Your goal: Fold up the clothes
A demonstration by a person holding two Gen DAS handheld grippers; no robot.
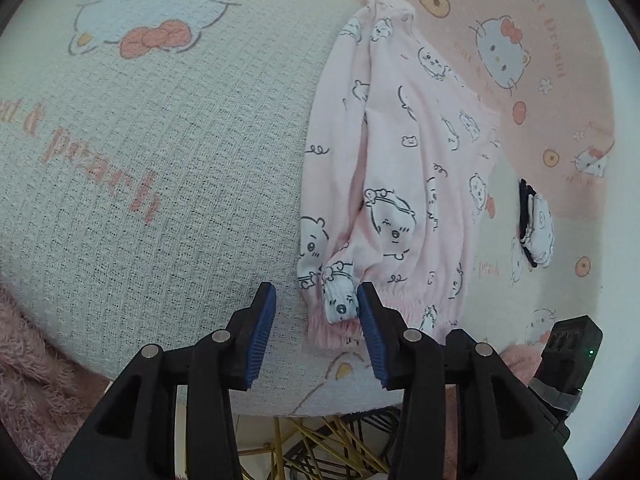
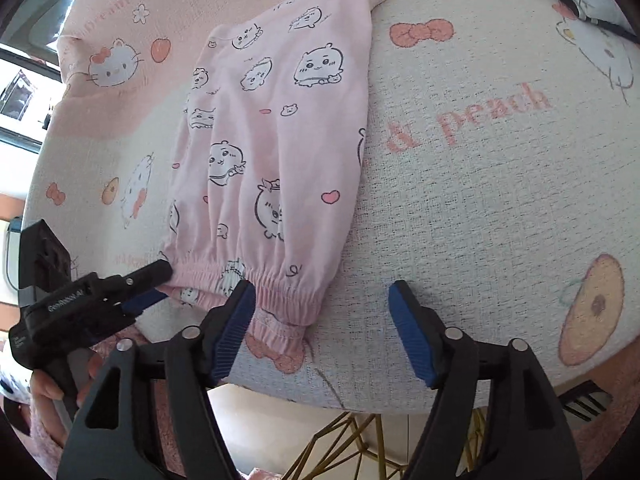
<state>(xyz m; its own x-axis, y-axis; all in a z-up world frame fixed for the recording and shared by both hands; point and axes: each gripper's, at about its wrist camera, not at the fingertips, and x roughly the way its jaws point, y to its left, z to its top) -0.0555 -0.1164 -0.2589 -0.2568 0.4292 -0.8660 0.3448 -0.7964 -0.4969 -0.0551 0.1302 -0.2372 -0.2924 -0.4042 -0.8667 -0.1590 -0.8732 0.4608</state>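
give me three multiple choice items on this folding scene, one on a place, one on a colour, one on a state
1. Where does the pink garment lie?
A. on the cartoon-print cloth
B. on the floor
C. in a basket

2. What colour are the pads of the left claw?
A. red
B. blue
C. yellow

3. How does the right claw stand?
A. shut on the garment
B. shut on nothing
C. open

Answers:
1 A, the garment rests flat on the printed cloth.
2 B, ridged blue pads line both fingers.
3 C, its fingers stand wide apart, with the elastic hem beside its left finger and no pad pressing on it.
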